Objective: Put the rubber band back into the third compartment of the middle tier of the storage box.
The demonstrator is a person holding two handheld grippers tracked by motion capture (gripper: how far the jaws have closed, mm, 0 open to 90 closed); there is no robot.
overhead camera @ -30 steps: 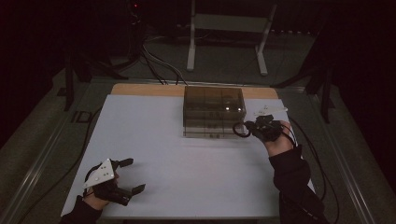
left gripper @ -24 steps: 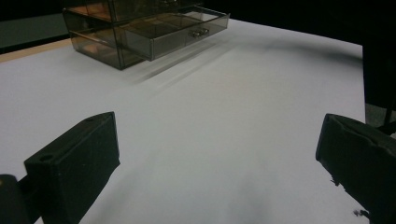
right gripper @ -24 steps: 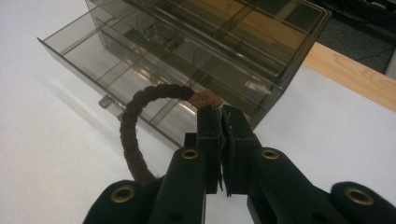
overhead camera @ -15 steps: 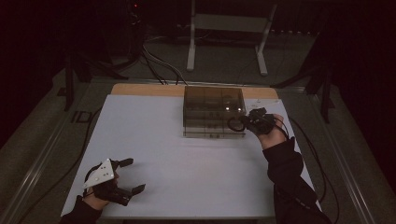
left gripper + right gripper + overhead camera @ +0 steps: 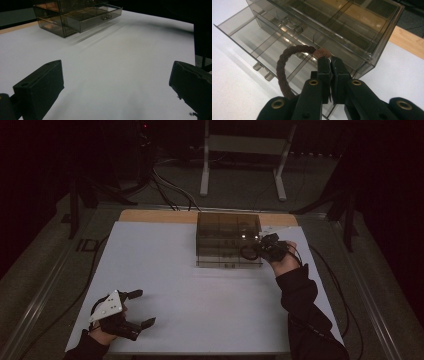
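Here the right gripper (image 5: 329,61) has its jaws pinched tight on a brown braided hair tie (image 5: 287,65), gripping it at the band's patched joint so that the loop hangs off to one side and curls down beside the jaw arms. In the high view that gripper (image 5: 260,251) sits at the right end of the smoky clear drawer organizer (image 5: 227,240), with the loop (image 5: 248,252) just at the box's front right corner. The open bottom drawer (image 5: 259,42) lies directly ahead of and below the pinched band, its dividers running away from the jaws; the tie hangs above the drawer's near compartment, not yet inside it. So the coming move is probably a short lowering into that compartment before the jaws let go. The left gripper (image 5: 137,309) rests well apart, near the table's (image 5: 200,295) front left edge, its jaws spread wide with nothing between them, and the organizer (image 5: 75,17) stands far ahead of it.
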